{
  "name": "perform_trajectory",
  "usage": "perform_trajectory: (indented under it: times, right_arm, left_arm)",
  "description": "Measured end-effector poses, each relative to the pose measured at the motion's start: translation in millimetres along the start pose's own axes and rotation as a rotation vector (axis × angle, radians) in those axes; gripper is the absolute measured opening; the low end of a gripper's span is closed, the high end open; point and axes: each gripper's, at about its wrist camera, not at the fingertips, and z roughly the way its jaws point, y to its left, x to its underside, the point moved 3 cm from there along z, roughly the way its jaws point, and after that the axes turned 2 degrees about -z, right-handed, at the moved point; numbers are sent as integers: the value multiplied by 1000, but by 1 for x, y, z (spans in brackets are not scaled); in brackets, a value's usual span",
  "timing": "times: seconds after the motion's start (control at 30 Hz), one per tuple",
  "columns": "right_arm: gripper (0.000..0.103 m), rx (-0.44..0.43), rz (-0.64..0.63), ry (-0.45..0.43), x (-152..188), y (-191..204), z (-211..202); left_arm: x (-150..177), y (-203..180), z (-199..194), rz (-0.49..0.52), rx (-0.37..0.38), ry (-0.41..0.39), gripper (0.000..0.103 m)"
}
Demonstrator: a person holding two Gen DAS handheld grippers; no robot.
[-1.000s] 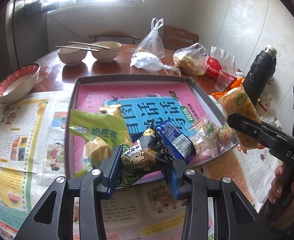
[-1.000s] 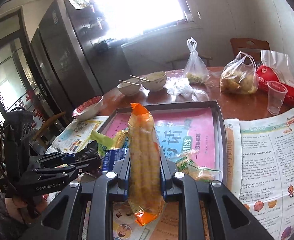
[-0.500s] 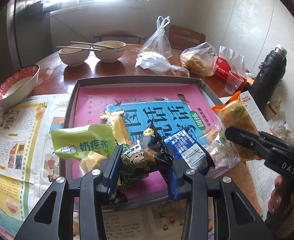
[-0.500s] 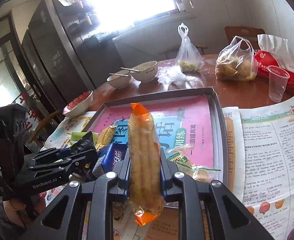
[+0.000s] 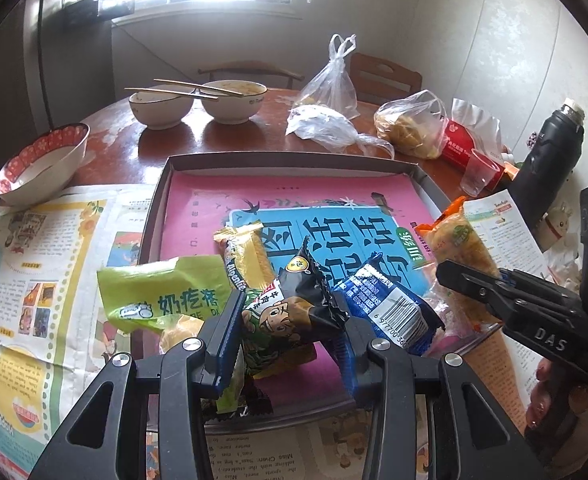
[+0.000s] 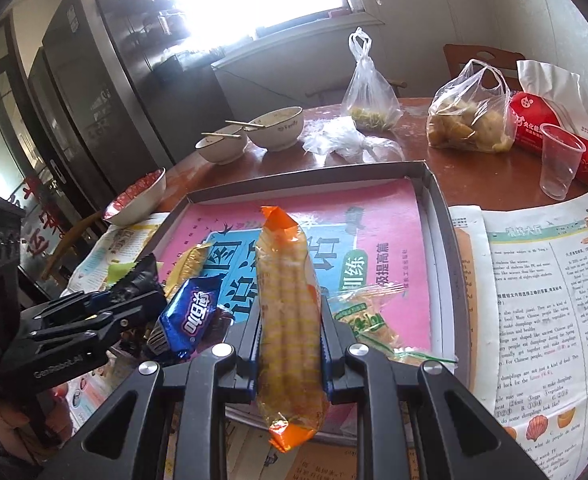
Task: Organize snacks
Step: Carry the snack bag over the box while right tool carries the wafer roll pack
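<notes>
Snacks are held above the near edge of the tray (image 5: 286,160): a black packet (image 5: 290,312) is clamped in the left claw (image 5: 284,330), an orange wafer pack (image 6: 290,312) in the right claw (image 6: 290,344). If dropped carelessly, the loose blue packet (image 6: 192,312) could be knocked off onto the counter (image 5: 254,136).

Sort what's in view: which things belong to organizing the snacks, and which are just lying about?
Job: tray, black packet, orange packet, blue packet, green packet.
Lying about: bowls, cup, flask, bags.
</notes>
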Motion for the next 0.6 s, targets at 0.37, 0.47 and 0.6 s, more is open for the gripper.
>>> perform_trajectory:
  times: [0.37,0.47,0.6]
  right_arm:
    - [24,25,-15,13,-1,3,9]
    - [24,24,-7,10,-1,2,7]
    - [24,23,5,8,0,-2,4]
  left_arm:
    - [2,2,-3,-2,-8,0,43]
    - [2,2,-3,-1,-9,0,43]
    - [3,3,-3,-3,-14,-1,43]
